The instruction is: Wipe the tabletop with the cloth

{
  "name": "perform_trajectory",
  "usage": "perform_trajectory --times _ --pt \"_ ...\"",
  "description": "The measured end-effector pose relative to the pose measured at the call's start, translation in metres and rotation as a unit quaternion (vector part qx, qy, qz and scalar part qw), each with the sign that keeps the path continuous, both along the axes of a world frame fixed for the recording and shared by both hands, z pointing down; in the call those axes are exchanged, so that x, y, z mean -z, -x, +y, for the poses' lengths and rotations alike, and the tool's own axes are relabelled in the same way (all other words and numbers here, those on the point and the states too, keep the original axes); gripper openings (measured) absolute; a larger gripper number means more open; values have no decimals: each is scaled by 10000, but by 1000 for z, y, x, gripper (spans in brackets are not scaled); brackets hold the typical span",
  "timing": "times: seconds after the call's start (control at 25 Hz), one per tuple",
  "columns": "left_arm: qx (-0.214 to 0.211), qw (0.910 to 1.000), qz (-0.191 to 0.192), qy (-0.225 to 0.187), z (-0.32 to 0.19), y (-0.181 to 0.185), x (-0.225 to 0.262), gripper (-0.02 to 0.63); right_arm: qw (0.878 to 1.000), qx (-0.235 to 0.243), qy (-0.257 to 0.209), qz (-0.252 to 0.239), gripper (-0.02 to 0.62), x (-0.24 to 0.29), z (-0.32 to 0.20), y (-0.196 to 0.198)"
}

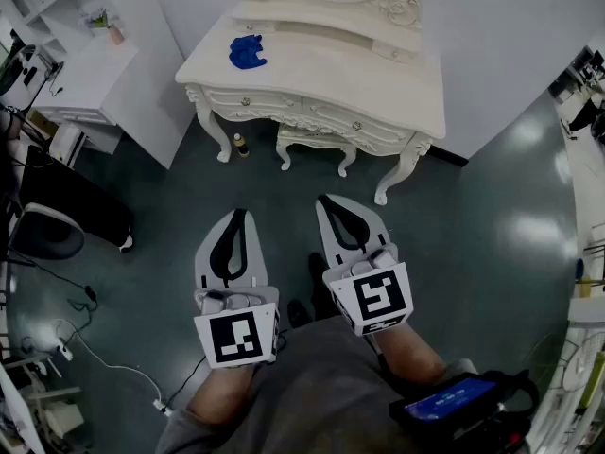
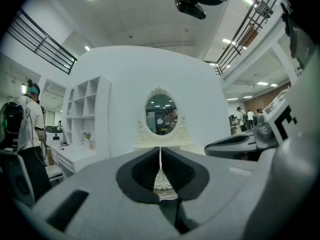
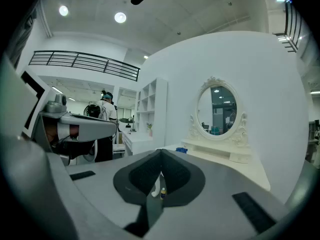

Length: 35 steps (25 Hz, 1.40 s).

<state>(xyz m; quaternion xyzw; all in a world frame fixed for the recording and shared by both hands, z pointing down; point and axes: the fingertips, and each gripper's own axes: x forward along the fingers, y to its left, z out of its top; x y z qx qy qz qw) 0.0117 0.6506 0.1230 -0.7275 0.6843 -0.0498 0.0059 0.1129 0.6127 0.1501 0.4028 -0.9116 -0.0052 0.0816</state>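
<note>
A crumpled blue cloth [image 1: 248, 52] lies on the left part of the cream dressing table's top [image 1: 350, 69], far ahead of both grippers. In the right gripper view a corner of the blue cloth [image 3: 181, 150] shows on the tabletop [image 3: 235, 170] below the oval mirror [image 3: 217, 110]. My left gripper [image 1: 239, 215] and right gripper [image 1: 324, 200] are held side by side above the dark floor, both pointing at the table. Each is shut with nothing between its jaws. The left gripper [image 2: 160, 149] faces the mirror [image 2: 161, 115]; the right gripper's tips [image 3: 161, 152] touch.
A small bottle [image 1: 241, 146] stands on the floor by the table's left leg. A white shelf unit [image 1: 99, 64] is at the left, with a black chair [image 1: 57, 218] and loose cables [image 1: 104, 357] nearer. A person [image 2: 26, 126] stands at the far left.
</note>
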Motion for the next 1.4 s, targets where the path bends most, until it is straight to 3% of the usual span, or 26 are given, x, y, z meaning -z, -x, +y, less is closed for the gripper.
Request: perform_trajectory --times 0.48,0.88,1.4 --pt "121 9996 21 256 -96 7 -23 25 9997 42 206 -138 14 -19 -102 5" --pt "310 9993 -108 157 -191 1 -8 25 9989 401 249 -83 14 -12 -206 13" --pt "624 9978 -13 223 -255 44 -11 25 9973 696 209 -83 14 -12 -277 57"
